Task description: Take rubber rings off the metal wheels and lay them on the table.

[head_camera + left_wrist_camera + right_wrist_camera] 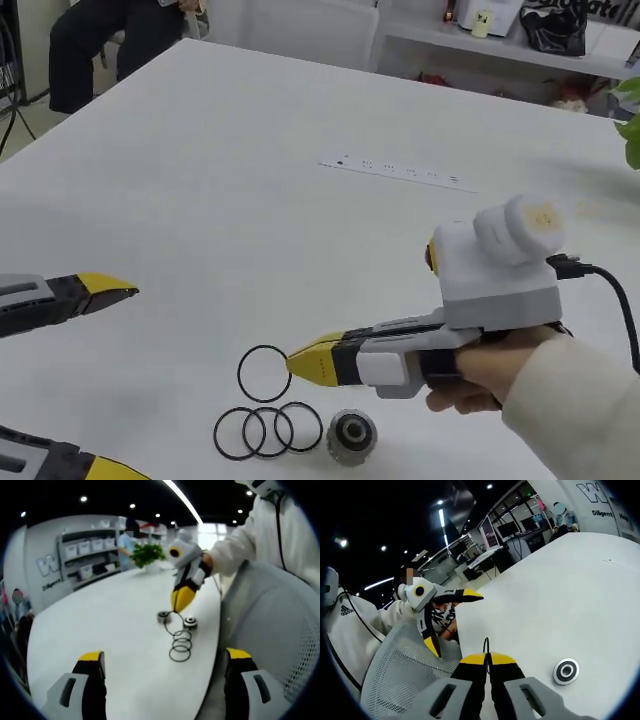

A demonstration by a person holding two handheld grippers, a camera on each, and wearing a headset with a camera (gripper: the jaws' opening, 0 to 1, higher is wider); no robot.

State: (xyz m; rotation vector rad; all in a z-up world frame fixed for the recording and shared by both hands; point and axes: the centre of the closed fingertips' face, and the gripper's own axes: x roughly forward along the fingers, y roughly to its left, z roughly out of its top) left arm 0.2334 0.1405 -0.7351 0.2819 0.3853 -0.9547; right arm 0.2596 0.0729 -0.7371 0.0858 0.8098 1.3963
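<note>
Head view: I am holding the right gripper (308, 362) low over the white table (230, 170). Its yellow-tipped jaws are pressing together and pinching one black rubber ring (240, 372) by its edge. The ring is sticking out past the tips, toward the left. I cannot tell whether it is touching the table. A hand (480, 378) in a pale sleeve is wrapping around the gripper's handle.

Just in front of the held ring, nearer to me, three rings (266, 431) are lying flat on the table in a short row, each overlapping the next. A metal wheel (351, 436) is sitting just beside the right end of that row.

The left gripper (112, 380) is coming in from the left edge with its jaws spread wide, gripping nothing, well apart from the rings.

In the left gripper view, a second wheel (163, 616) is resting on the table near the right gripper's tips, a little apart from the first wheel.

In the right gripper view, the pinched ring is showing edge-on as a thin black line rising from between the closed tips.
</note>
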